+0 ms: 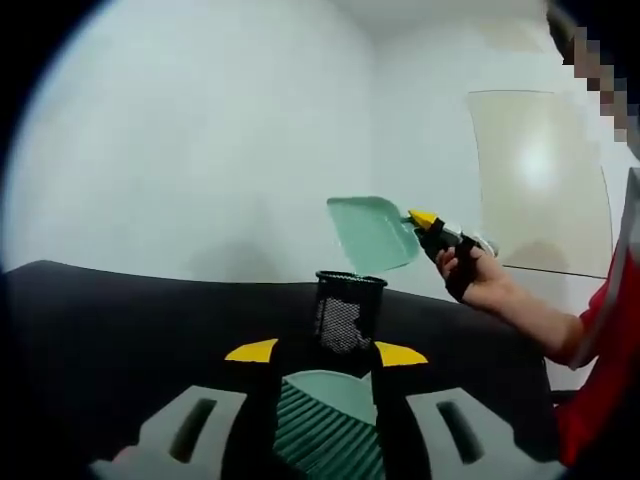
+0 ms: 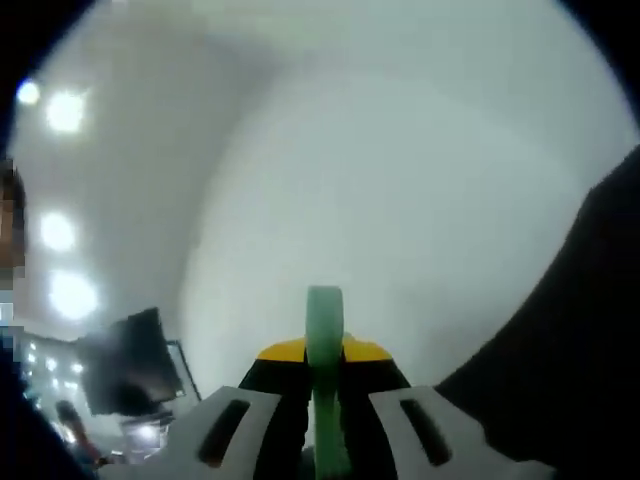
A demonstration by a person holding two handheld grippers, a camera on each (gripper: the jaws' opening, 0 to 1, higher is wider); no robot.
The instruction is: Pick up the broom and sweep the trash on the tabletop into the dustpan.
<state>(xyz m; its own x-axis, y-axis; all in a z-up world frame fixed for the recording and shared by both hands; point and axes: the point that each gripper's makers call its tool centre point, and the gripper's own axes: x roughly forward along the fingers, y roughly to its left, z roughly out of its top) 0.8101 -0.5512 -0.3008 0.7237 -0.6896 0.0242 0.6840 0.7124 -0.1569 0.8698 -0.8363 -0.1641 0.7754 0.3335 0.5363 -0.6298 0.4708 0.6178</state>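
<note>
Two green tools are in your jaws. In the left gripper view, your left gripper (image 1: 326,352) has its yellow-tipped jaws closed on the broom (image 1: 330,425), which fills the bottom centre of the frame: a pale green head with darker green bristles fanning down toward the lower edge.

Just above the broom, at the centre of the frame, a black mesh cup (image 1: 349,310) stands upright on the dark counter (image 1: 120,330). The dustpan (image 1: 372,234) hangs in the air above the cup, right of centre, its pale green scoop tilted with the lower lip close over the cup's rim; you cannot tell whether they touch. Your right gripper (image 1: 425,222) grips the dustpan at its right edge, and your gloved hand (image 1: 470,272) holds that gripper, with the forearm and a red sleeve (image 1: 600,350) running off to the lower right.

In the right gripper view, the right gripper's jaws rise from the bottom centre, clamped on the dustpan's (image 2: 325,390) narrow green handle, seen edge-on as an upright strip between the yellow tips. A dark mass, likely the counter's edge, takes up the lower right of that frame. A pale wall (image 2: 400,180) sits behind, bright ceiling lights (image 2: 60,230) line the left side, and a dark screen (image 2: 130,375) sits at lower left.

No trash can be made out on the counter.
</note>
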